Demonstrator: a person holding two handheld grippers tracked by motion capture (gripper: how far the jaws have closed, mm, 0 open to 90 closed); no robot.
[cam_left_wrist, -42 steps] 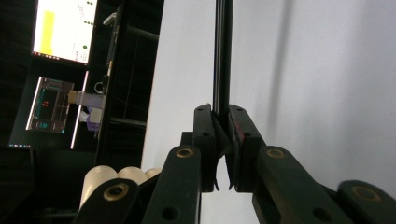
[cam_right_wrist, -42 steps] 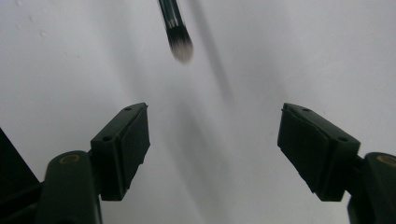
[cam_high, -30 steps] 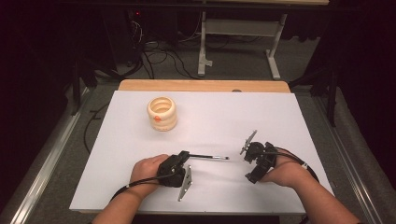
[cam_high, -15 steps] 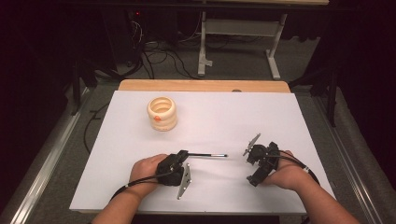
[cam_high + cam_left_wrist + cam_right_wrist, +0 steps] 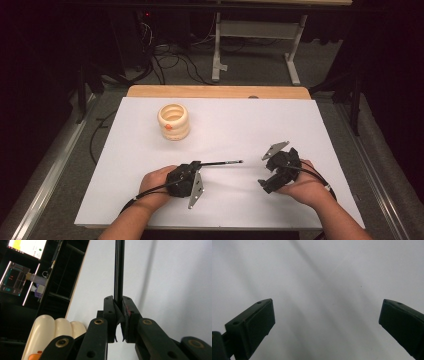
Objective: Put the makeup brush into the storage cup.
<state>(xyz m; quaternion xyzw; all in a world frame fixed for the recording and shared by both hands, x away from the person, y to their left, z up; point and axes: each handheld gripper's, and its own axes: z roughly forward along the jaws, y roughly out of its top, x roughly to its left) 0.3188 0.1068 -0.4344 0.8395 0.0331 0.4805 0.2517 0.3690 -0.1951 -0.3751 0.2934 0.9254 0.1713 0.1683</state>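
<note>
**Colours on the bench**

The bench (image 5: 280, 125) has a plain white top without any pattern, and a strip of light wood shows at its far edge. The ribbed holder (image 5: 173, 121) is cream, with a small orange mark low on its side. The thin stick (image 5: 222, 162) is black and glossy, and its tip looks a little lighter. The left hand-held gripper (image 5: 192, 167) is black, with brass-coloured rivets on its links and a small red smear on one pad; its plate is grey. The right hand-held gripper (image 5: 265, 167) is also black, with matt dark pads and a grey plate. The floor beside the bench is grey, with black cables lying on it.
</note>
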